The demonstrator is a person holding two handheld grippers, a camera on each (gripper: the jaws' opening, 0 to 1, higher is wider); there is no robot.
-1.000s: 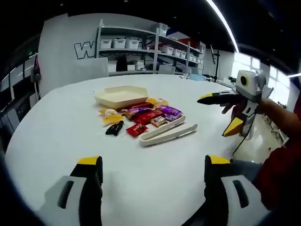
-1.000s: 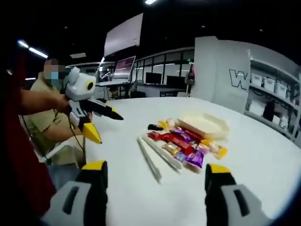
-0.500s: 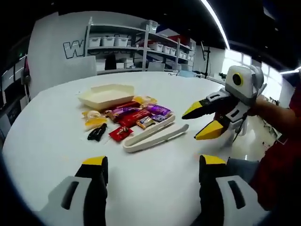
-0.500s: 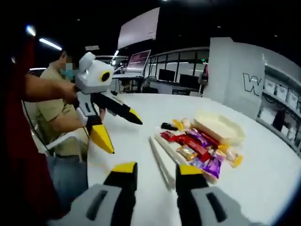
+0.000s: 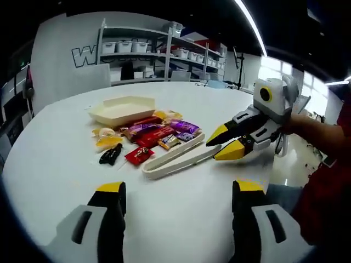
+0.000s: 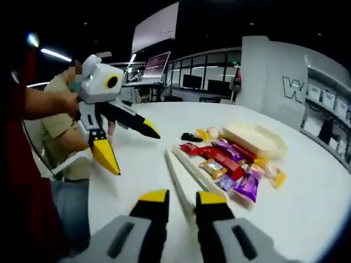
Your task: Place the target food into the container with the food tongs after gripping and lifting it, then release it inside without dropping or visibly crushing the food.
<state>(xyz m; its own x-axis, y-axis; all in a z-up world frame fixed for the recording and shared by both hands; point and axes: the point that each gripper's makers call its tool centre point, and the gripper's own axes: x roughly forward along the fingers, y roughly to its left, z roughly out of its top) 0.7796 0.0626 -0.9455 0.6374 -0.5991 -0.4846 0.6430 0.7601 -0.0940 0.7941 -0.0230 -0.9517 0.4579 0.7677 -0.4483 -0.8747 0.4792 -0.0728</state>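
Two hand-held grippers are seen: the right hand-held gripper [image 6: 178, 196], nearly closed and empty, nears the tongs [image 6: 181, 174]; the left hand-held gripper [image 5: 178, 189] gapes, empty. The tongs must be grasped next.

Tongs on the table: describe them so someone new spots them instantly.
On the round white table, find the heap of snack packets beside the cream tray. The tongs lie along the heap's near edge: two long, plain cream arms, far longer than any colourful packet.
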